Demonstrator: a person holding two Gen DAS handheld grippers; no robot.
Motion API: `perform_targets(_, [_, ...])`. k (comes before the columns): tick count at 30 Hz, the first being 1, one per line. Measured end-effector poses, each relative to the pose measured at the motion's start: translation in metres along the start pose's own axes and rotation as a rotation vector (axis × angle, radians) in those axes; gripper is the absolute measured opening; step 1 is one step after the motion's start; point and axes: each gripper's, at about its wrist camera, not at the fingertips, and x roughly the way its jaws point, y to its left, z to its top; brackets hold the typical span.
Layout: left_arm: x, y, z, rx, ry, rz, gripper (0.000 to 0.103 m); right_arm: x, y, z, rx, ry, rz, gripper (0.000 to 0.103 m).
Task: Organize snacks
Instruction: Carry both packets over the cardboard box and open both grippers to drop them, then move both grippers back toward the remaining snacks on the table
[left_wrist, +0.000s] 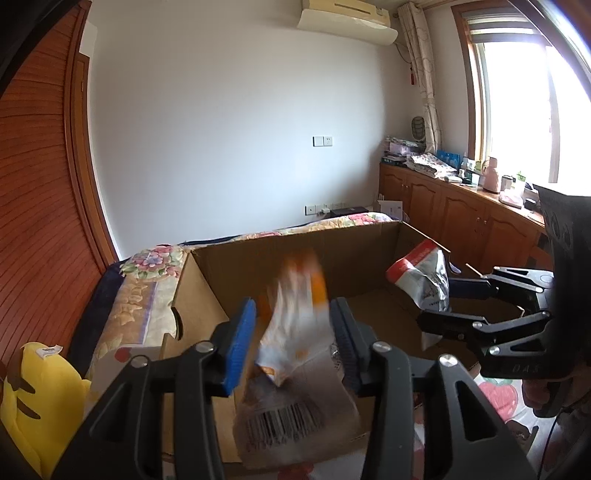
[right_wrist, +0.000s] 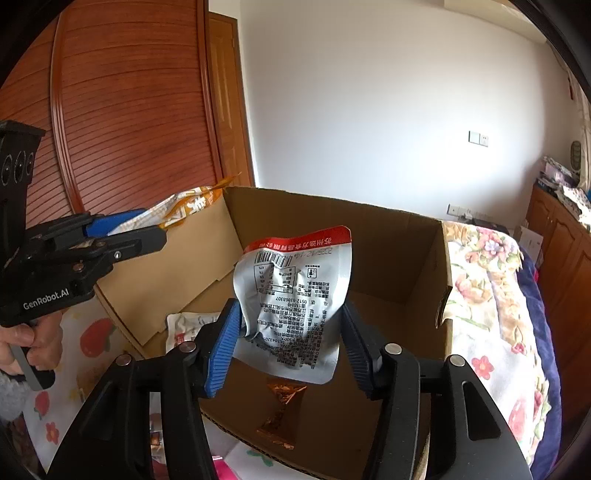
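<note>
Snack packets hang over the cardboard box (right_wrist: 406, 258), ready to drop in: left gripper (left_wrist: 291, 343) seemingly pinches a blurred orange-white pouch (left_wrist: 295, 317), right gripper (right_wrist: 288, 347) clamps a silver-red pouch (right_wrist: 295, 295)

Two grippers (left_wrist: 291, 339) (right_wrist: 288, 347); one cardboard box (right_wrist: 399, 251); snack packets (right_wrist: 295, 295), four visible, perhaps more.
</note>
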Motion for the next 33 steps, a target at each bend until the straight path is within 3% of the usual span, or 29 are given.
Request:
perform_targets(13, [-0.015, -0.004, -0.008, 0.013, 0.006, 0.008, 0.056, -0.002, 0.0, 0.001, -0.008, -0.002, -0.01, 0.06])
perform_targets(22, [-0.052, -0.002, -0.02, 0.036, 0.011, 0.03, 0.057, -0.046, 0.012, 0.0, -0.004, -0.013, -0.009, 0.06])
perform_targets(33, [-0.085, 0.001, -0.077, 0.014, 0.088, 0.04, 0.057, -0.105, 0.024, -0.048, 0.041, 0.04, -0.056, 0.061])
